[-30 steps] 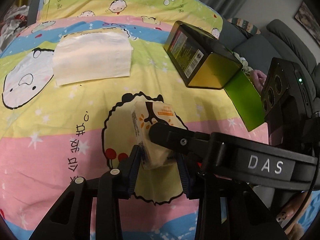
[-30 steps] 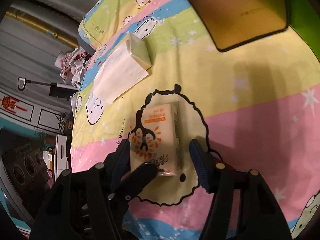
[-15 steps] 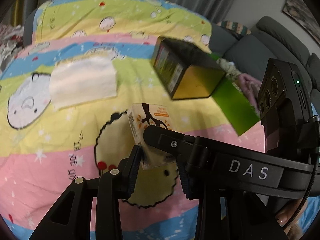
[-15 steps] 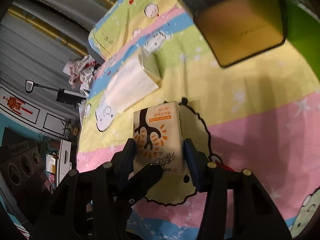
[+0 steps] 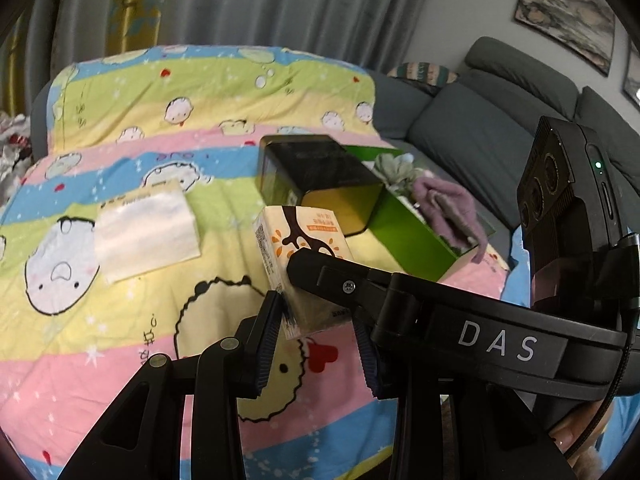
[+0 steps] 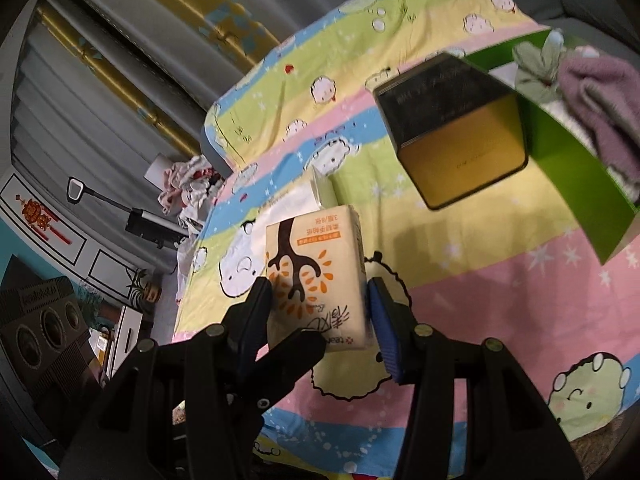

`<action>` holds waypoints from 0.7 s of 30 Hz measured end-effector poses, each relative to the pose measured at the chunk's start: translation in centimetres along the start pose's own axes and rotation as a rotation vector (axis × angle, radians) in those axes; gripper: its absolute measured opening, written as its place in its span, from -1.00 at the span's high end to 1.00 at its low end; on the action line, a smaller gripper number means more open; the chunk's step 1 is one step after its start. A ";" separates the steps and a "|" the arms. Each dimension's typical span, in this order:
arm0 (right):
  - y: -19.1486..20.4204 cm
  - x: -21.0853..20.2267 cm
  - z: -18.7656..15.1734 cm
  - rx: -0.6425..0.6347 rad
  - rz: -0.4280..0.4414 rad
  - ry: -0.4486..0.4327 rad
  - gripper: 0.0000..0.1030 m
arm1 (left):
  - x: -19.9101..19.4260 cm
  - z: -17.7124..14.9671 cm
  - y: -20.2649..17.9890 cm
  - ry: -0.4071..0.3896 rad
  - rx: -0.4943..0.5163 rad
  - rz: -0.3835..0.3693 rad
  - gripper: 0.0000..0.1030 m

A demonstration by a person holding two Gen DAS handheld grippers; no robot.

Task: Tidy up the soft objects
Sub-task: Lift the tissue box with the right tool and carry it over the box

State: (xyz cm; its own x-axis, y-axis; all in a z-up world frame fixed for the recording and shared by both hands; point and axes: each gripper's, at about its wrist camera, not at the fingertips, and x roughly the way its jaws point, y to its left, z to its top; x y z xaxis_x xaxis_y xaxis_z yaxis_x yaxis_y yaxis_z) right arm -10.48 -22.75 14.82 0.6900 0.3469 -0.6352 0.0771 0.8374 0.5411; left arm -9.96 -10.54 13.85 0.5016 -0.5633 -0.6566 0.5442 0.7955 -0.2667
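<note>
**Two grippers are pinching one soft tissue pack above the blanket**

Both tools are clamping the same tissue pack [image 6: 316, 280], which is hanging clear of the cartoon blanket [image 5: 120, 320], just in front of the dark tin box [image 5: 320, 184]. The right gripper [image 6: 320, 308] is squeezing its long sides, jaws having just been closing onto it; the left gripper [image 5: 320, 320] is nipping its lower end. The pack is looking light and squashy, its glossy wrapper probably slippery, so flat pads on broad faces are likely serving better than corners. Beside the tin box a green carton [image 5: 416, 240] is lying open, holding a purple cloth [image 5: 448, 204]. Left of the tin box a white tissue stack [image 5: 148, 232] is resting. Behind it, grey curtains [image 5: 280, 8] and a grey sofa [image 5: 480, 136] are filling the room.
</note>
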 end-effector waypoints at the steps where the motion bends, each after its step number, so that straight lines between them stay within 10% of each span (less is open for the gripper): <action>1: 0.1 -0.2 0.0 -0.002 -0.001 -0.007 0.06 | -0.2 0.1 -0.2 -0.006 0.004 -0.002 0.29; 21: 0.7 -4.6 -0.4 -0.028 -0.064 -0.134 0.05 | -1.2 0.6 -3.7 -0.081 0.127 -0.015 0.29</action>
State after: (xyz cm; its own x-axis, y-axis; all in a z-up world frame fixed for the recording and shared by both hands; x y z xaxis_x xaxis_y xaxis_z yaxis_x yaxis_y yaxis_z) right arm -13.91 -23.53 17.89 0.7744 0.2346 -0.5876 0.1051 0.8682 0.4850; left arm -12.17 -12.93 15.99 0.5428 -0.5952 -0.5926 0.6300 0.7551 -0.1814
